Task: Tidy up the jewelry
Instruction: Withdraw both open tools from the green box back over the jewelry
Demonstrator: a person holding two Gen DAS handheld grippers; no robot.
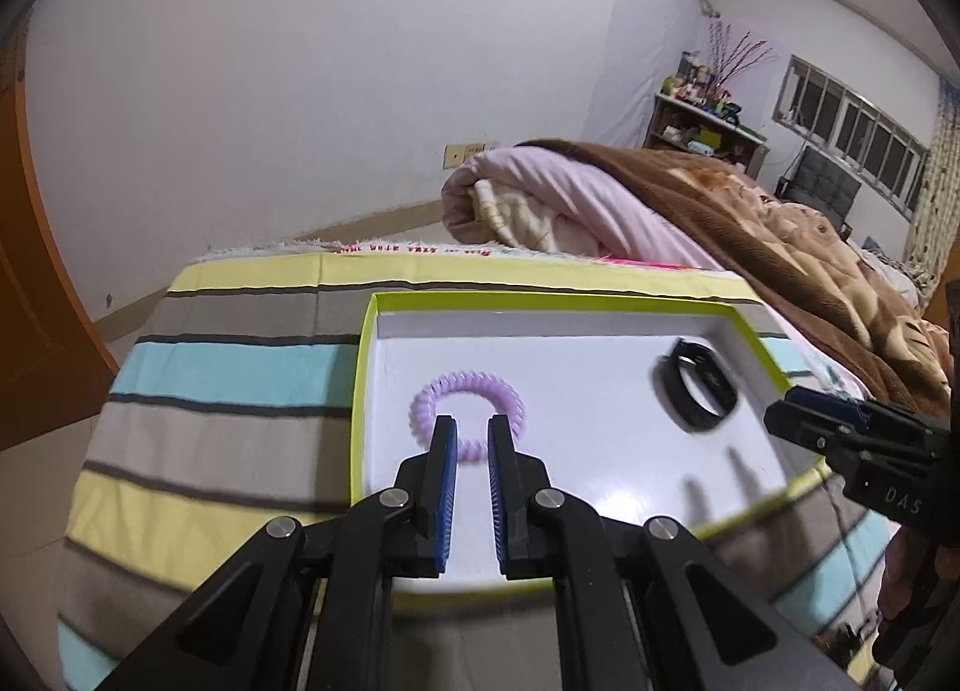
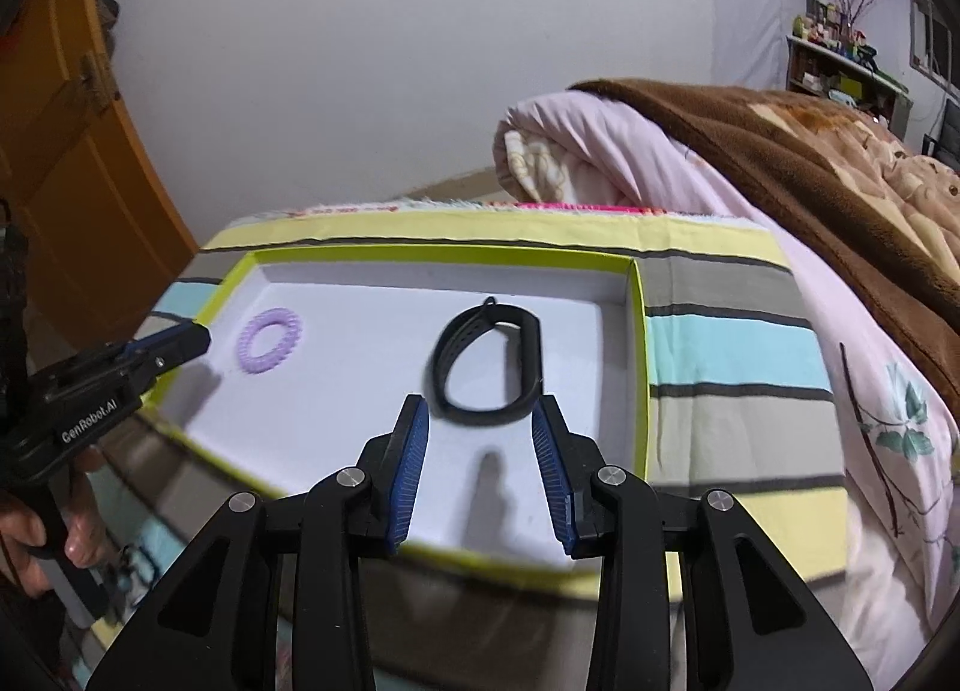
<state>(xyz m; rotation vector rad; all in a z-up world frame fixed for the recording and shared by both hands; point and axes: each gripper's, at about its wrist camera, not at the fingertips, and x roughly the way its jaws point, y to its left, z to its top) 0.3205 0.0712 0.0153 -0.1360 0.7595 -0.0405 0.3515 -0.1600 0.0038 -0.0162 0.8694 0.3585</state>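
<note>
Because the striped bedspread [image 2: 738, 343] is soft, the shallow white cardboard tray with its lime-green rim [image 2: 641, 331] gives you a firm floor to work on. The black rubber wristband [image 2: 480, 367] lies toward the tray's right edge, the lilac coiled hair tie [image 1: 467, 412] near its left edge. Your right gripper [image 2: 480, 439] hangs wide open and empty before the wristband; your left gripper [image 1: 473, 451], narrowly parted, holds nothing above the tie.

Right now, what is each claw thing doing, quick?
Left gripper: open, holding nothing, above the purple hair tie.
Right gripper: open, empty, near the black band.
</note>
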